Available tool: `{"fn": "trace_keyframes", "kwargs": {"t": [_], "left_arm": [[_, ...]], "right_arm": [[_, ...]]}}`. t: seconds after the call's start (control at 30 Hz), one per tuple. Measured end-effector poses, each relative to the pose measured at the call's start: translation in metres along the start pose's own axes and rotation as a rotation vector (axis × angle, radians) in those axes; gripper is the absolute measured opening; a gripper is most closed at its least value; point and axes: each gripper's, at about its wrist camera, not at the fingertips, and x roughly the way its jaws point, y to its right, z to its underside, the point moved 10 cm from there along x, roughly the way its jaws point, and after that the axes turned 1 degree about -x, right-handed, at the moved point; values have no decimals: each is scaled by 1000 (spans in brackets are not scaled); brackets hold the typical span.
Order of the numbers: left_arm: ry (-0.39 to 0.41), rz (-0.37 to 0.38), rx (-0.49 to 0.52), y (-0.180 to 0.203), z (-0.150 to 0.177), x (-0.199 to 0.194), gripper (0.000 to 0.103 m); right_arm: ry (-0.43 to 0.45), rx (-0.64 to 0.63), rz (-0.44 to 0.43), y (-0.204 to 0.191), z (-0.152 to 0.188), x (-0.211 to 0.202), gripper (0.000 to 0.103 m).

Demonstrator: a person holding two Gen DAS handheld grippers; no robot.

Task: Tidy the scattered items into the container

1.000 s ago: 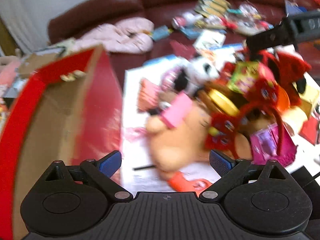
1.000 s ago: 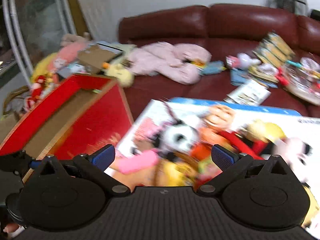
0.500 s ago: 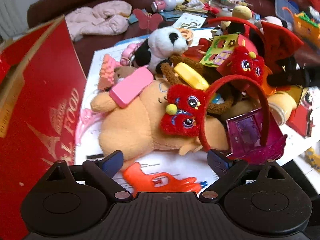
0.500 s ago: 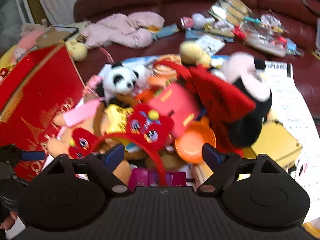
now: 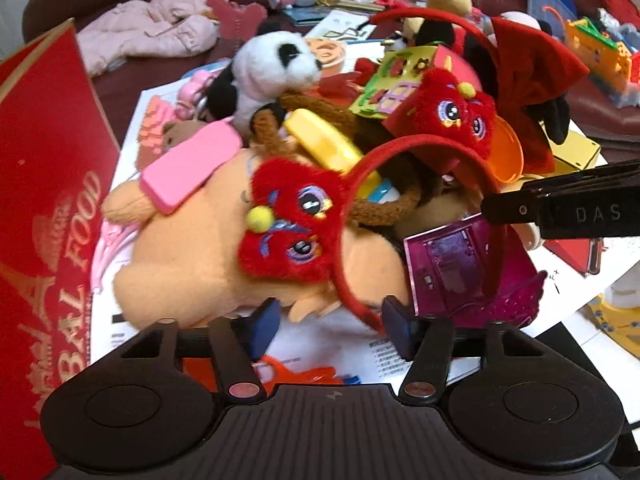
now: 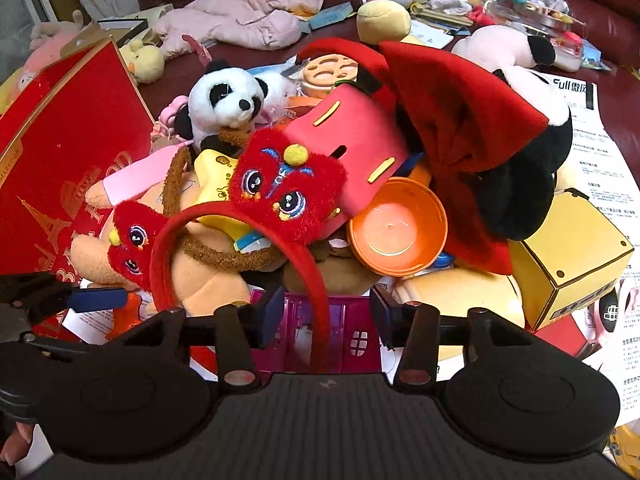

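Both grippers close in on the red headband in the toy pile.

The left gripper point(image 5: 326, 326) and right gripper point(image 6: 322, 316) are narrowing, each with an end of the headband point(image 6: 316, 280) between its blue pads; whether the pads press it yet is hard to tell. The band arches up the middle of each frame, its two red plush faces toward the cameras, its ends running down toward the grippers. Under it, the peach plush point(image 5: 188, 256) and magenta toy point(image 5: 448, 264) are partly hidden; the red box point(image 5: 44, 208) is cut off at the left edge, its inside out of view. The right gripper's finger crosses the left view's right side. A second ago both grippers were wide, the box's open inside showed and the pile sat farther up the frame.
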Motion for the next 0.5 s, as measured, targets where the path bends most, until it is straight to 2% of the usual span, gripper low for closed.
{"fn": "trace_keyframes", "kwargs": {"t": [0.03, 0.1, 0.13, 0.17, 0.4, 0.5], "left_arm": [[-2, -1, 4, 2, -2, 3, 61], [-6, 2, 0, 3, -3, 8, 44], [-13, 7, -5, 3, -4, 10, 25], [-22, 12, -9, 3, -4, 12, 14], [-28, 41, -40, -1, -4, 11, 13], [-42, 27, -44, -2, -5, 13, 15]], "right_arm": [[2, 1, -1, 1, 0, 0, 50], [3, 6, -6, 2, -2, 1, 46], [3, 8, -11, 1, -3, 1, 45], [4, 7, -14, 0, -4, 2, 44], [12, 8, -23, -3, -7, 13, 38], [17, 36, -32, -3, -8, 18, 38]]}}
